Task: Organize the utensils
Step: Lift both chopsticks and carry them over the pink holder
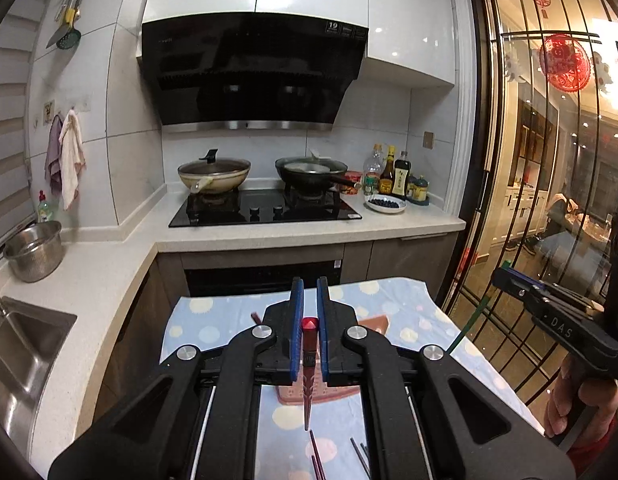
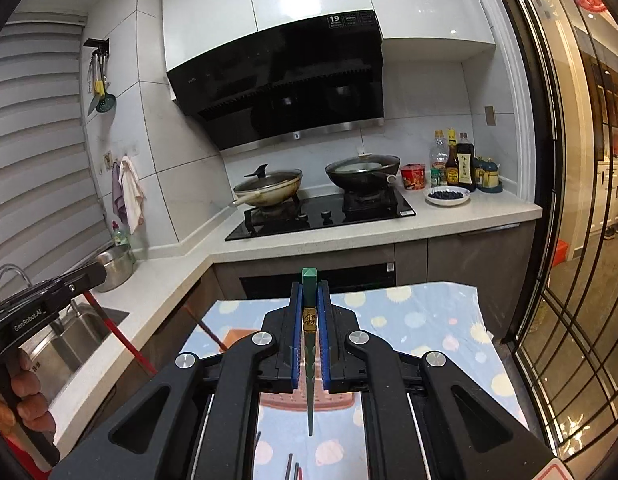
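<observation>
My left gripper [image 1: 309,294] is shut on a red chopstick [image 1: 309,354], whose tip hangs down over the blue dotted cloth [image 1: 393,304]. In the right wrist view my right gripper [image 2: 309,294] is shut on a green chopstick [image 2: 309,360] that also points down. Both are held above a pinkish slotted tray [image 2: 309,400], mostly hidden behind the jaws. Several loose dark chopsticks [image 1: 317,458] lie on the cloth near the bottom edge. Each view shows the other gripper at its side: the right gripper [image 1: 505,278] with its green stick, the left gripper [image 2: 95,274] with its red one.
Beyond the cloth-covered table stands a counter with a black hob [image 1: 265,210], two pans [image 1: 214,176], sauce bottles [image 1: 391,176] and a plate of dark berries [image 1: 385,203]. A sink [image 1: 25,344] and steel pot [image 1: 34,250] are at the left, a glass door [image 1: 541,160] at the right.
</observation>
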